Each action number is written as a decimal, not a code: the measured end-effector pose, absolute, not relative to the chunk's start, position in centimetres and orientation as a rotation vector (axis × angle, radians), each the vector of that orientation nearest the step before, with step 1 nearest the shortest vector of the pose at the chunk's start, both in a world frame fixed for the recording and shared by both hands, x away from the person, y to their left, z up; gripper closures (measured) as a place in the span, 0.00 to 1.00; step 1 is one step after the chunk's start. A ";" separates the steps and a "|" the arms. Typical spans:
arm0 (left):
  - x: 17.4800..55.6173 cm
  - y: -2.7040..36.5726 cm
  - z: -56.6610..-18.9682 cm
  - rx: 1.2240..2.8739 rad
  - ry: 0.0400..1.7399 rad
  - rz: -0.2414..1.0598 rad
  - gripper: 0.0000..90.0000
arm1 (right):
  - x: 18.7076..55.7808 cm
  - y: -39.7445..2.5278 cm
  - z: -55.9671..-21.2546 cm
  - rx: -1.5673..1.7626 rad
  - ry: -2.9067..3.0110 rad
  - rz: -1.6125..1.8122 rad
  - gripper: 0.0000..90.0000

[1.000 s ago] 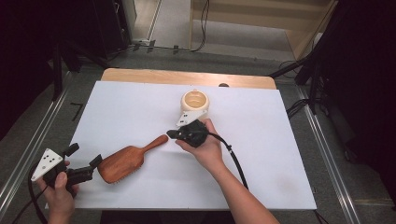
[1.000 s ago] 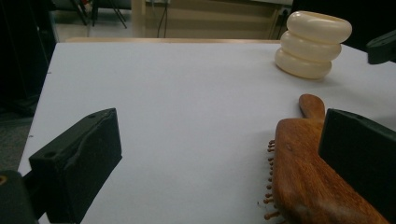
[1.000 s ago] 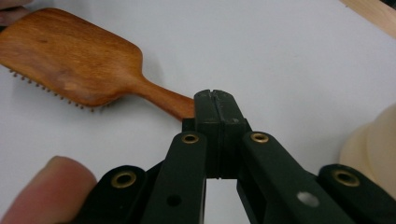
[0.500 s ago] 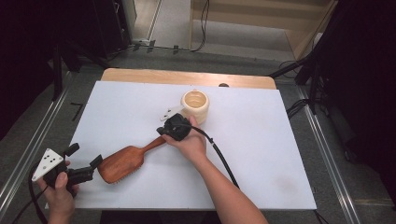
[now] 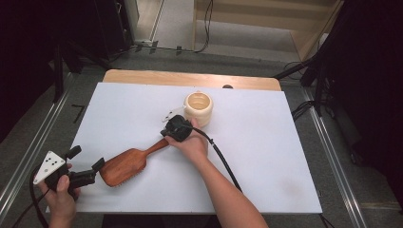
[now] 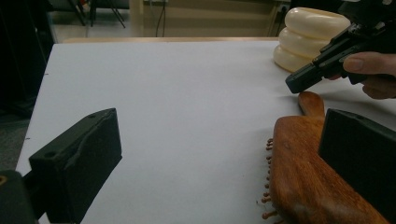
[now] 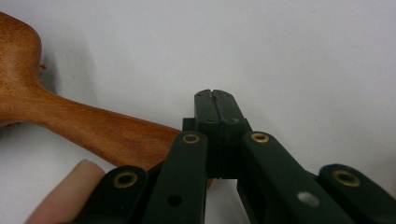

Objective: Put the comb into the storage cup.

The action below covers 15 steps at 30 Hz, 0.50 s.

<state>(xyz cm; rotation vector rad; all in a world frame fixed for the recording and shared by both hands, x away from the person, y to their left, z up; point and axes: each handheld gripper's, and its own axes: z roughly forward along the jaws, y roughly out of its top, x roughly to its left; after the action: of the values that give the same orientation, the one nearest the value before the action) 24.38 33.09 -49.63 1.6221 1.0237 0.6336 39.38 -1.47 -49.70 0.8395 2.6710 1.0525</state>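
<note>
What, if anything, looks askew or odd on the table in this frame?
Nothing is spilled or damaged. One oddity: the wooden hairbrush lies bristle-side down on the white table, lying diagonally across it. The cream cup stands upright. The right gripper, jaws shut, sits above the handle end; the left gripper is open beside the brush head.

On my counter (image 5: 266, 156), the hairbrush (image 5: 124, 166) is lying front-left, its handle reaching toward the ridged cup (image 5: 198, 108) behind it; my right hand-held gripper (image 5: 167, 135) is hovering between them, my left hand-held gripper (image 5: 97, 170) flanking the brush's head.
</note>
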 end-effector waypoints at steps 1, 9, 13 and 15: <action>24.4 33.1 -49.6 1.624 1.023 0.635 0.00 | 39.4 -1.5 -49.7 0.842 2.671 1.051 0.98; 24.4 33.1 -49.6 1.623 1.020 0.633 0.00 | 39.2 -1.5 -50.0 0.810 2.720 1.002 0.98; 24.4 33.1 -49.6 1.622 1.020 0.632 0.00 | 38.8 -1.7 -49.7 0.770 2.737 0.999 0.98; 24.4 33.1 -49.6 1.621 1.020 0.631 0.00 | 38.4 -1.7 -49.6 0.749 2.753 0.995 0.98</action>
<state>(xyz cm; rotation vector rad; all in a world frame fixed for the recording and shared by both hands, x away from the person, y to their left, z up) 24.38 33.12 -49.62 1.6208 1.0204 0.6314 38.38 -1.72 -49.57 0.7492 2.7529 0.9952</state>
